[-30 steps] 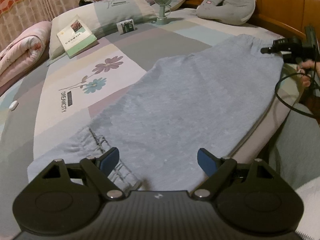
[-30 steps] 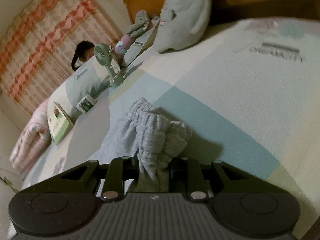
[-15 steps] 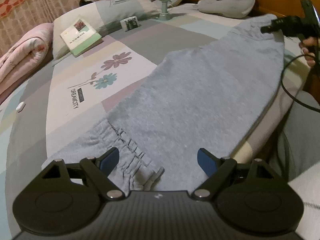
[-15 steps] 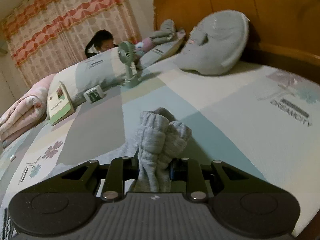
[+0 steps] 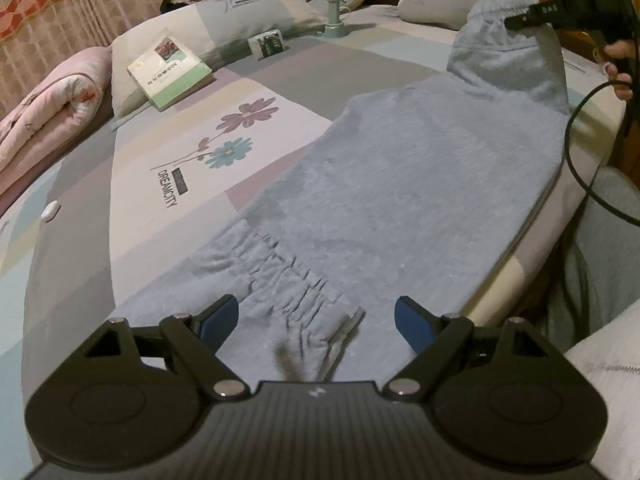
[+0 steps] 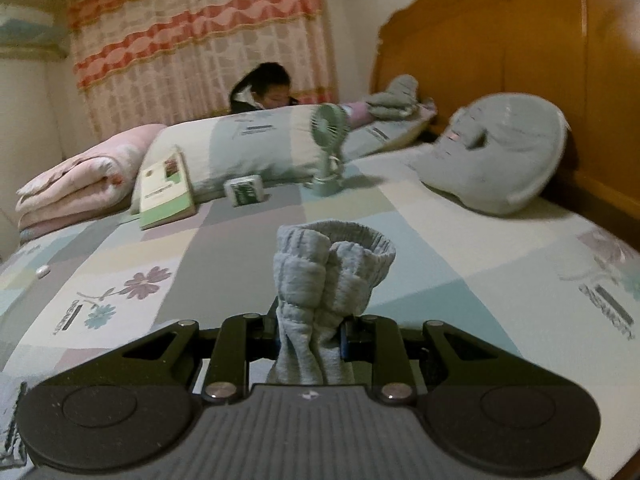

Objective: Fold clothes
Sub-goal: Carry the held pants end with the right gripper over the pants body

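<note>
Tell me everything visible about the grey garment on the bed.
The grey garment is soft knit fabric with a gathered elastic band at each end. It lies lengthwise, mostly flat, along the patchwork bed's edge. Its far end is bunched and lifted off the bed, pinched in the right tongs. The near gathered end lies crumpled between the open left tongs, untouched.

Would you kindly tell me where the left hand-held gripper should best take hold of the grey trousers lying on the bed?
Probably the gathered waistband of the grey trousers, from above: it lies flat and bunched between the open left hand-held gripper. The right hand-held gripper already holds the cuffs.
</note>
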Demonstrator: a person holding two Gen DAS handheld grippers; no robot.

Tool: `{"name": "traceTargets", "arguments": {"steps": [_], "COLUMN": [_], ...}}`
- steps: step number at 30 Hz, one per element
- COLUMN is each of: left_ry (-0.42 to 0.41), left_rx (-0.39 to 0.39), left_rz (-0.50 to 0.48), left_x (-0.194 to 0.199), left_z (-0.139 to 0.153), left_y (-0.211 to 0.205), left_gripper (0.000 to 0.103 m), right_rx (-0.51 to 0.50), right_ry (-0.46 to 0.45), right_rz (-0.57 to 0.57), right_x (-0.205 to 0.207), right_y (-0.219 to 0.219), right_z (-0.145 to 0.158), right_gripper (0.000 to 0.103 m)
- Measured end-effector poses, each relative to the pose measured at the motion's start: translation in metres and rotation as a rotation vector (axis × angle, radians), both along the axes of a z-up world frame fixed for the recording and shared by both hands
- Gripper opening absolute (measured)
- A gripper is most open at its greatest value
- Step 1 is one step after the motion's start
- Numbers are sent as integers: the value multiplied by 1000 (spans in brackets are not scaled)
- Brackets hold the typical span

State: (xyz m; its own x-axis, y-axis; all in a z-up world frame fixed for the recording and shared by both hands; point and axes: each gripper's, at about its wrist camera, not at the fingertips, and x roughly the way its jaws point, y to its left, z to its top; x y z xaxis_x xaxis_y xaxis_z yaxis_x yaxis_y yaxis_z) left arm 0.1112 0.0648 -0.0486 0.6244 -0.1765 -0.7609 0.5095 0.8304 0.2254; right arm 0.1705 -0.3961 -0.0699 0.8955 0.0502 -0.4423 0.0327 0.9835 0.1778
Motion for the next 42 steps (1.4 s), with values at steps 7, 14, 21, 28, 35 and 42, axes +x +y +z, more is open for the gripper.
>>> {"name": "traceTargets", "arguments": {"steps": [7,14,21,28,35,42], "left_ry": [-12,-22,-41,-42,-57,-70], "left_rx": [-12,-34,-66,-78,-96,-103], "left_rz": [13,25,46,72,109,125], "left_x": [-3,-7,-13,-21,-26,-29], "left_z": [2,2,2,0,1,2], "left_y": [15,32,52,74,94,110], "left_gripper": [85,85,85,85,85,85], "right_rx": [-56,-121,-177,-220,-291,-317], "right_ry": [-10,-30,-47,-45,-35,-50], "right_rz": [72,148,238,341,430,505], "right_x": [-2,-10,-17,-20,-24,-31], "right_y": [37,77,124,175,228,271], "right_z": [15,29,43,45,42,47], "right_gripper": [28,28,28,28,28,28]}}
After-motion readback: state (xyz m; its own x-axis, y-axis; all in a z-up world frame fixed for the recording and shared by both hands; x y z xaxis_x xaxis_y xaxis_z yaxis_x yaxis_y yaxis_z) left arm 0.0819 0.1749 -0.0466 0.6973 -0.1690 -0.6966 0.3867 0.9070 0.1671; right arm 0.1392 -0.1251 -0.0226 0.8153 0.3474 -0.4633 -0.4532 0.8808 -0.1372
